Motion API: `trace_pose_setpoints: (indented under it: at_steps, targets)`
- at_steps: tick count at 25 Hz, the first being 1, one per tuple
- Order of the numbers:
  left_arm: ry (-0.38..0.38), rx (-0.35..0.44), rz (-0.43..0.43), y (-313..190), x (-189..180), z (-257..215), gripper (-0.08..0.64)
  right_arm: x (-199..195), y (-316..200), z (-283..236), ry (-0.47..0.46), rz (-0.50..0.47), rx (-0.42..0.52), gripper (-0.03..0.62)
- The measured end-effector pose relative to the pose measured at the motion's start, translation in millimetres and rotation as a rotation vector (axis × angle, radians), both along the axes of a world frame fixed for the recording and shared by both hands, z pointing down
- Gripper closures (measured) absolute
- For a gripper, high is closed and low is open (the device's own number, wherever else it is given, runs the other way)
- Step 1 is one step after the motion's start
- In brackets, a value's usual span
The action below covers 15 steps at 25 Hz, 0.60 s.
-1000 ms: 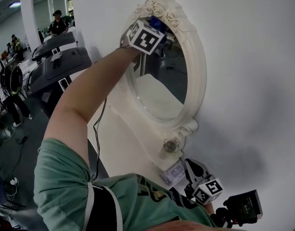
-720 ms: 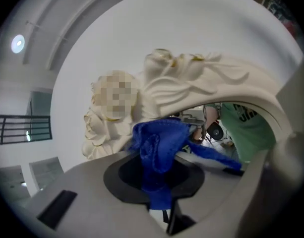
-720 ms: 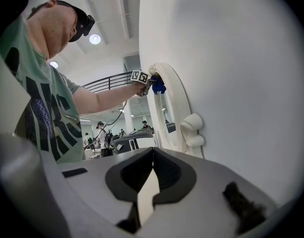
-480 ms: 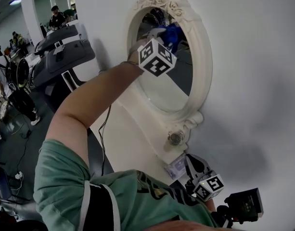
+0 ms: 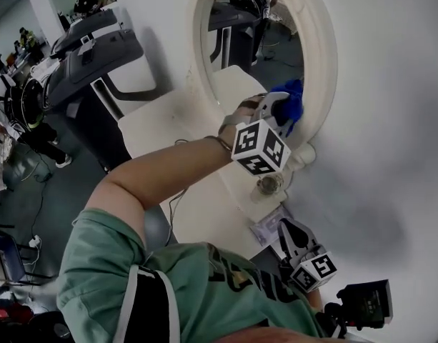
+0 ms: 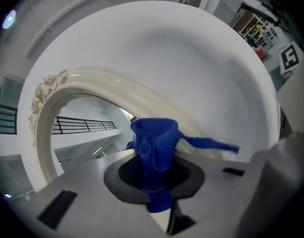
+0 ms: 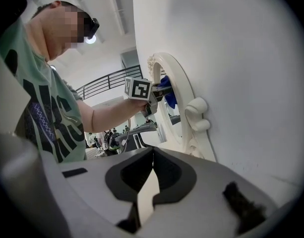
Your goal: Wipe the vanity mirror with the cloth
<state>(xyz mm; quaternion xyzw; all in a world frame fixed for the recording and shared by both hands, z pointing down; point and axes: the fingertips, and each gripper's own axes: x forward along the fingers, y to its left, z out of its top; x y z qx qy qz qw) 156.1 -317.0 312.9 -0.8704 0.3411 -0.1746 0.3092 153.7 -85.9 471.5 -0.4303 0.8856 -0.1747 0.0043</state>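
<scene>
From the head view we see our left gripper clamped on a blue cloth. It is held at the lower right edge of the oval vanity mirror, where the glass meets the ornate cream frame. Our right gripper hangs low beneath the mirror, apart from it. In the left gripper view we see the cloth bunched upright between the jaws, with one strip trailing right along the frame. In the right gripper view we find the jaws drawn together at their tips with nothing between them, pointing along the white wall toward the frame.
</scene>
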Motion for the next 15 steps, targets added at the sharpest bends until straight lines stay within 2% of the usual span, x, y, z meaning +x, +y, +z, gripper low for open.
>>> trace_pose_setpoints:
  at_steps: [6,9,11,15]
  targets:
    - [0.02,-0.077,0.099,6,1,21,0.485,3,2,9,0.042,-0.007,-0.026,0.58]
    - [0.053,-0.165,0.163,1,-7,20,0.482,-2,-2,-3,0.02,-0.008,0.008,0.58]
    - [0.152,-0.255,0.123,-21,-31,11,0.48,-4,-5,-13,-0.01,-0.004,0.033,0.58]
    - [0.47,-0.38,-0.063,-101,-110,-43,0.479,-2,-10,-18,-0.004,0.004,0.054,0.58]
